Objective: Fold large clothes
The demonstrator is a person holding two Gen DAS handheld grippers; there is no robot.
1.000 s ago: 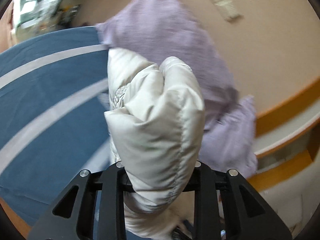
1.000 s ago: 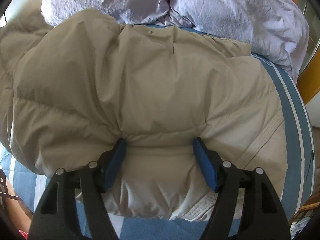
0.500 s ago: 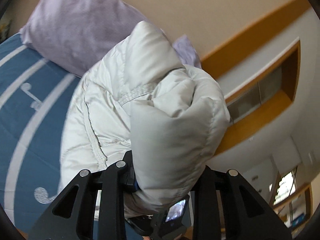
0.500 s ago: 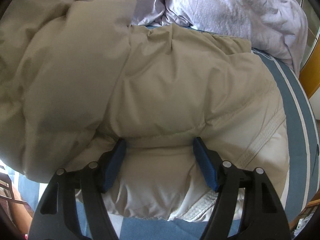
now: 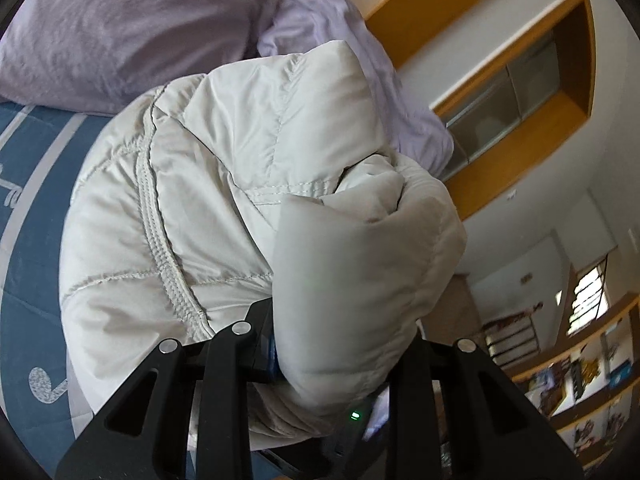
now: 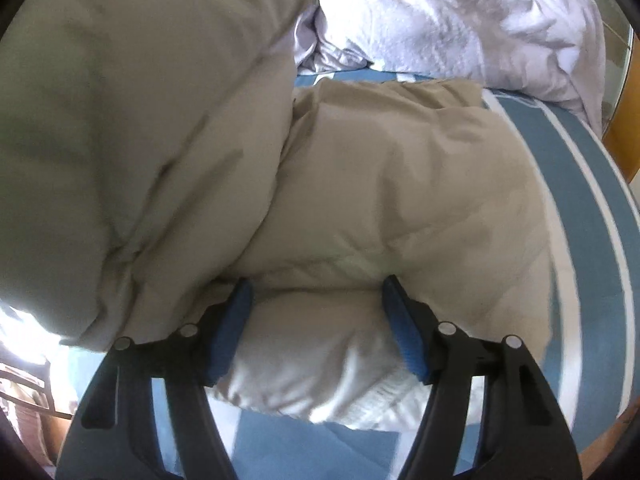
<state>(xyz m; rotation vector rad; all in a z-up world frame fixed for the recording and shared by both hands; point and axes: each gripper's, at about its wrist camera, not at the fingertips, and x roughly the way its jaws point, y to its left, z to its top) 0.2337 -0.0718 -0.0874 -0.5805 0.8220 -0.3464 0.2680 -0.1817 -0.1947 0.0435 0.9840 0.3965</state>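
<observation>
A pale beige puffer jacket (image 6: pixel 400 200) lies on a bed covered by a blue bedspread with white stripes (image 6: pixel 592 184).

In the left wrist view, the left claw (image 5: pixel 340 344) is clenched on a thick, puffy fold of the jacket (image 5: pixel 240 184). The fold bulges up between the 2 black fingers and hides most of them. It is lifted and curls over the rest of the garment, which shows a ribbed seam and quilted stitching. Beyond the jacket, 2 lilac pillows (image 5: pixel 120 28) rest at the head of the bed, touching each other. To the right, a white wall with orange-trimmed recesses (image 5: pixel 520 80) tilts across the view, and shelves with colourful items (image 5: pixel 580 368) sit low on the right.

In the right wrist view, the right claw (image 6: pixel 316 316) stands spread, its 2 blue pads (image 6: pixel 404 336) set either side of a padded section near the jacket's lower edge. The pads touch the fabric at its sides, but the jaws are wide and do not pinch it. A large raised fold of the jacket (image 6: pixel 140 120) fills the left of this view and overhangs the flat part. Rumpled lilac bedding (image 6: pixel 460 20) lies beyond the jacket at the top. A white ribbed hem (image 6: pixel 384 404) shows at the jacket's near edge, resting on the bedspread.
</observation>
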